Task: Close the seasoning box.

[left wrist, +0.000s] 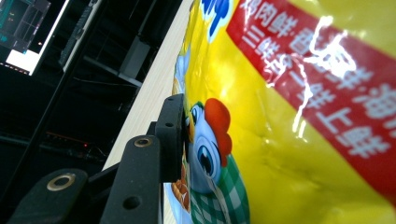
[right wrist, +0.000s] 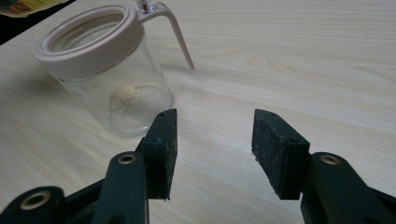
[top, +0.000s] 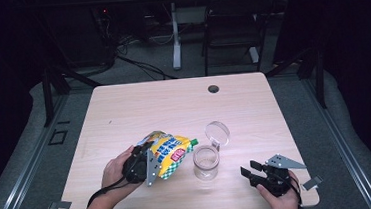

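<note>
Yellow and glossy, a seasoning pouch (top: pixel 170 153) with a red label band, a cartoon chicken and a green checked pattern is sitting clamped in the left gripper (top: pixel 150 162), which is pinching its lower edge and holding it tilted above the light wooden table (top: pixel 173 105). In the left gripper view one black jaw is pressing flat against the pouch's printed face (left wrist: pixel 289 140), the chicken's head just beside the pad; the other jaw is hidden behind the pouch. The pouch's green spout end (top: pixel 194 142) is pointing toward three o'clock, just above and beside the rim of a clear glass jar (top: pixel 206 161).

That jar is standing upright at about four o'clock from the pouch, with its round clear lid (top: pixel 217 131) flipped up on a pale hinge at the jar's twelve o'clock side. A small heap of pale powder (right wrist: pixel 135 98) is lying at its bottom.

The right gripper (top: pixel 253 172) is resting low near the table's front edge, at four o'clock from the jar and apart from it. Its jaws are standing wide apart with only bare tabletop between them; in the right gripper view the jar (right wrist: pixel 102 70) is sitting at eleven o'clock, just beyond the left jaw tip.
</note>
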